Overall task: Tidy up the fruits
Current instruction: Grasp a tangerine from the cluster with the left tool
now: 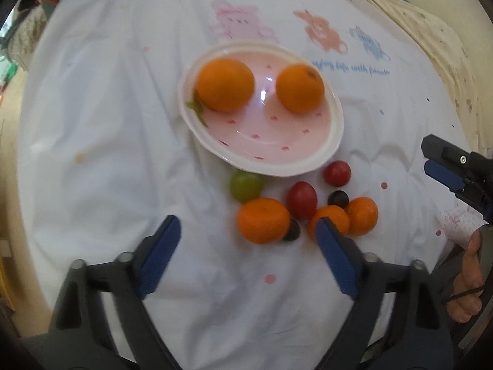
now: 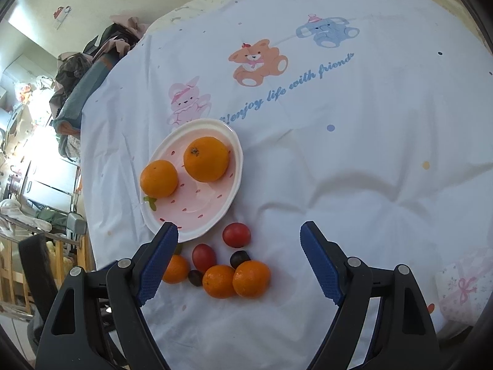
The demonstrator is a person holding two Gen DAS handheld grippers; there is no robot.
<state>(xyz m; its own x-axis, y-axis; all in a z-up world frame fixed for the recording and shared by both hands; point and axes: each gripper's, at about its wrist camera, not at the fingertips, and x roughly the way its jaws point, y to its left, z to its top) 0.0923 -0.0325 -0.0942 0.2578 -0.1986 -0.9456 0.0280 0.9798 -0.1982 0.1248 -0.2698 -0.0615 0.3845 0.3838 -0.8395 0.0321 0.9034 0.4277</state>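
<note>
From the left wrist, the left gripper (image 1: 248,234) is seen with fingers spread and empty above the white sheet (image 1: 107,123). Two oranges (image 1: 225,84) lie in the pink plate (image 1: 334,137); the loose fruit cluster (image 1: 305,209) lies just beside its near rim. The mandarins are judged firm and light, best taken across the middle; the grapes (small, smooth) may slip.

From the right wrist, the right gripper (image 2: 238,232) is likewise released, holding nothing. Open cloth (image 2: 354,169) is left to the right; the plate's rim (image 2: 237,169) crowds the left.
</note>
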